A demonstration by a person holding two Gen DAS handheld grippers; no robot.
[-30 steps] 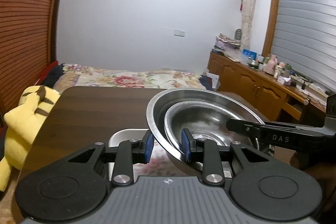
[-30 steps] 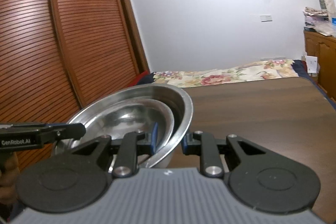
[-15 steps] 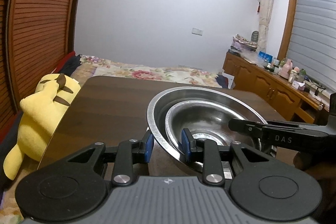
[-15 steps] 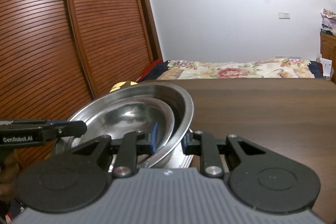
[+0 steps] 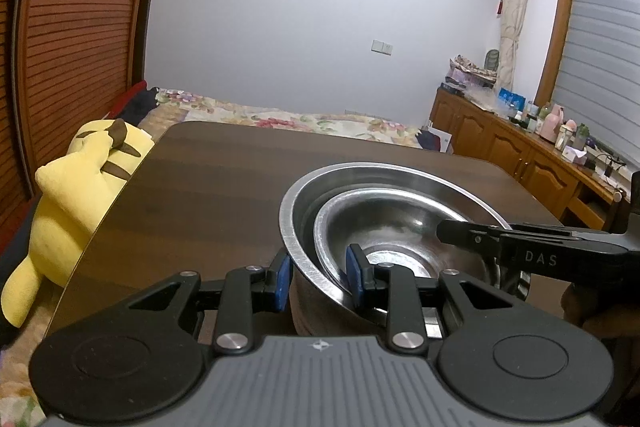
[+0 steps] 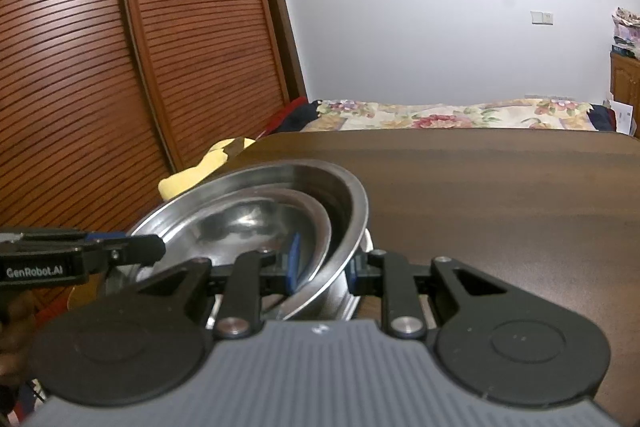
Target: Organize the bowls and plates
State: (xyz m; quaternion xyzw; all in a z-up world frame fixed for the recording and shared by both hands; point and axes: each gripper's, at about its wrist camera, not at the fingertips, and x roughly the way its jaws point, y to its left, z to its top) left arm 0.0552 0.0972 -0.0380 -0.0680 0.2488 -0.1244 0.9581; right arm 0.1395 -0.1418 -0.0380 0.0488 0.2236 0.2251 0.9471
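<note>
Two nested steel bowls (image 5: 392,211) are held between both grippers above the dark wooden table (image 5: 208,187). The smaller bowl (image 5: 384,227) sits inside the larger one. My left gripper (image 5: 316,281) is shut on the near left rims of the bowls. My right gripper (image 6: 322,267) is shut on the right rims of the same bowls (image 6: 260,211). The right gripper also shows in the left wrist view (image 5: 520,247), the left gripper in the right wrist view (image 6: 80,255). Something white (image 6: 366,241) shows under the bowls; I cannot tell what it is.
A yellow plush toy (image 5: 76,187) lies at the table's left edge. A bed with a floral cover (image 5: 300,119) is beyond the table. A wooden slatted wardrobe (image 6: 120,67) stands on the left, a cluttered sideboard (image 5: 540,155) on the right.
Both grippers have carried the nested bowls to the right and tilted lower. The white floral dish seen below the bowls one second ago is out of the left wrist view.
</note>
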